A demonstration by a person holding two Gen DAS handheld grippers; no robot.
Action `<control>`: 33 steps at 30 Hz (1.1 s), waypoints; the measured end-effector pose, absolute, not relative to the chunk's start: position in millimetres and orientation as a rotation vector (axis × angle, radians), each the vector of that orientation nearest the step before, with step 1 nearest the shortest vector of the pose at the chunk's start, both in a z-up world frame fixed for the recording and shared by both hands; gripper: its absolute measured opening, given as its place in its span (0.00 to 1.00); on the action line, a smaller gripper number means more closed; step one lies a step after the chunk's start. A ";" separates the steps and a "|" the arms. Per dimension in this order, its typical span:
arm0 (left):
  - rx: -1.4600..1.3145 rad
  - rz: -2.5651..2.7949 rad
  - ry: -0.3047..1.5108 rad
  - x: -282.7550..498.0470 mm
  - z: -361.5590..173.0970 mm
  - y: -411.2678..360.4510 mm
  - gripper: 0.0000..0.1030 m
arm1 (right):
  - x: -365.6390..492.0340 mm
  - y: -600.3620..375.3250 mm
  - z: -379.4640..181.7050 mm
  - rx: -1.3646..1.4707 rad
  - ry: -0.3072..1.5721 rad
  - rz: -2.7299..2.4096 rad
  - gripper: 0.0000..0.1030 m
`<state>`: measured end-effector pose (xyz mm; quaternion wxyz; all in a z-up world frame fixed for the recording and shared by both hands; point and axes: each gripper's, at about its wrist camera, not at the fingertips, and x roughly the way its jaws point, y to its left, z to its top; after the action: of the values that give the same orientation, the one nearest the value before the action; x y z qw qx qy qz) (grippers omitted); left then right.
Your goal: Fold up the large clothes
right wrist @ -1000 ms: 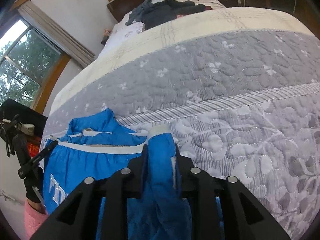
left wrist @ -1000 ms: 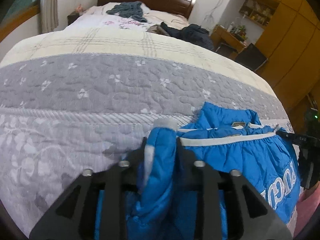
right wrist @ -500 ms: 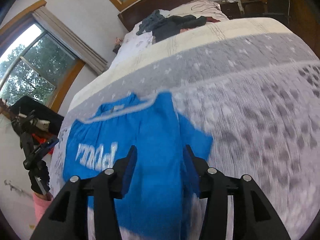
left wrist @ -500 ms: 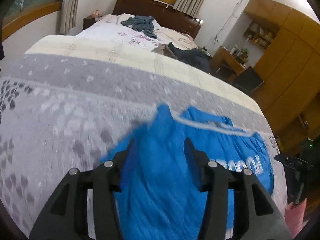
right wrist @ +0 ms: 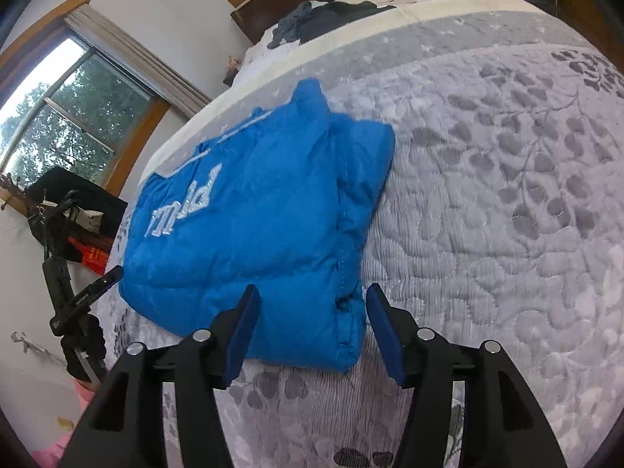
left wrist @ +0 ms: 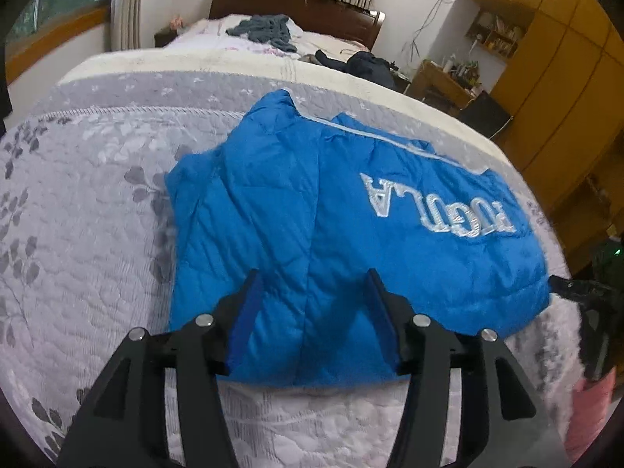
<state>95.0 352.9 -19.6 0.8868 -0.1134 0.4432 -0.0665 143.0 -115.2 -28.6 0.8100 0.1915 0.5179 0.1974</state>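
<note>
Blue jacket (left wrist: 331, 234) lay folded on the quilt (left wrist: 78, 234). My left gripper (left wrist: 312, 312) and right gripper (right wrist: 310, 323) hung spread, holding nothing. Fold looked finished; next, probably squaring the near edge.

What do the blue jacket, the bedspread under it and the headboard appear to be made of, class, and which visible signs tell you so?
Blue jacket: probably padded synthetic shell, slightly glossy; puffy quilted panels, stitched white lettering.
Bedspread: likely quilted cotton or blend, matte; raised stitch lines, printed grey leaves.
Headboard: seemingly dark wood, polished; brown sheen, though too far off to show any grain.
</note>
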 end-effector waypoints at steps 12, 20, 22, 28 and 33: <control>-0.221 -0.163 0.929 103.7 -33.1 359.1 0.53 | 129.6 -93.1 -44.3 0.294 1.177 0.376 0.12; -0.277 -0.160 0.926 90.1 -22.0 371.0 0.56 | 121.5 -108.6 -32.9 0.347 1.144 0.406 0.28; -0.297 -0.133 0.906 80.5 -13.4 385.2 0.65 | 116.5 -114.0 -22.9 0.360 1.109 0.426 0.38; -0.362 -0.072 0.910 81.6 -15.7 427.6 0.73 | 119.8 -137.6 -3.4 0.455 1.021 0.457 0.84; -0.450 -0.152 0.967 108.0 -38.4 441.9 0.73 | 144.4 -147.8 -17.0 0.548 1.039 0.505 0.92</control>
<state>108.0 441.9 -38.4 0.8583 -0.2143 0.4606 -0.0724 144.4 -147.8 -17.0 0.8026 0.2556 0.4846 0.2357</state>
